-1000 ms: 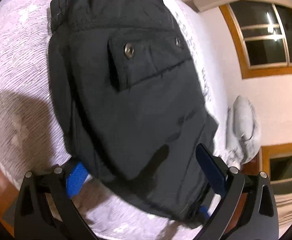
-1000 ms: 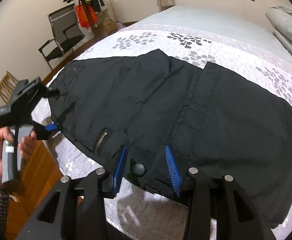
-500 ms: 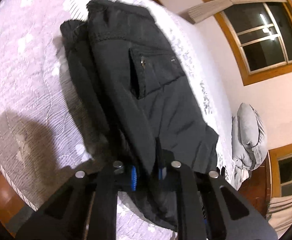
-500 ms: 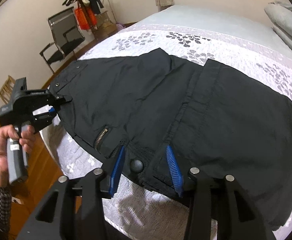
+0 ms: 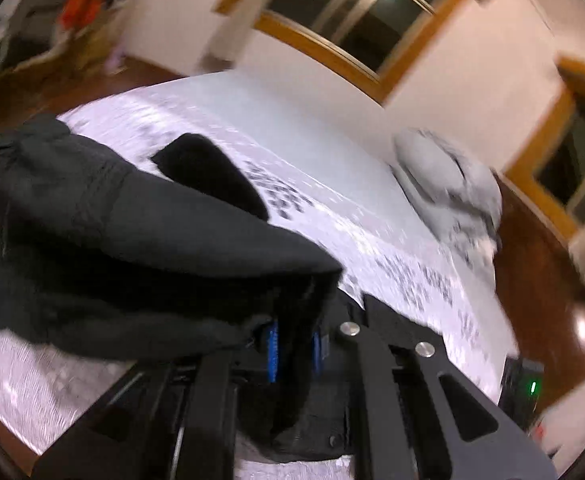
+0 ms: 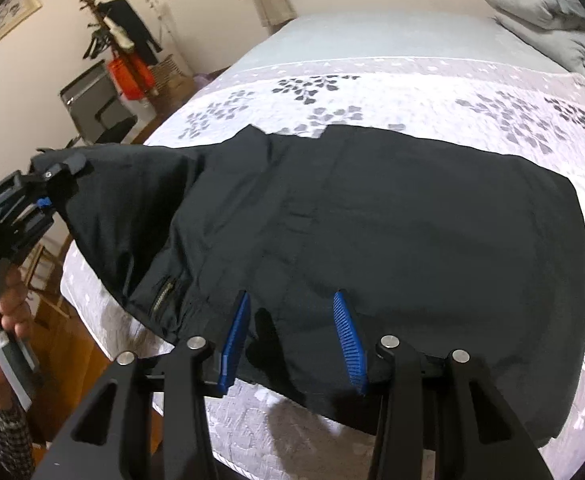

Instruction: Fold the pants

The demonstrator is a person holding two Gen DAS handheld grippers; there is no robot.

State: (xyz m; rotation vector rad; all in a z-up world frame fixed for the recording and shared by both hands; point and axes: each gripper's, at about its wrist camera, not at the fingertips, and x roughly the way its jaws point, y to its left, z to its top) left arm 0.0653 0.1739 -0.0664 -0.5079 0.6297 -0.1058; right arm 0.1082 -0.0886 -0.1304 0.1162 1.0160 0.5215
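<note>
Left gripper point(image 6: 46, 200) clamped on black cargo pants point(image 6: 372, 240) corner, lifted off white quilted bedspread point(image 6: 412, 92); right gripper point(image 6: 292, 340) half-open, pads apparently not pinching the near hem.

Bed point(image 6: 392, 80) with floral coverlet, black pants point(image 6: 372, 240), pillows point(image 6: 540, 12)

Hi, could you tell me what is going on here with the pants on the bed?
A person is folding black pants on a bed with two handheld grippers. The left gripper is shut on one end of the pants and holds it raised off the bedspread. The right gripper has the near edge between its blue pads; whether they press it is unclear.
</note>
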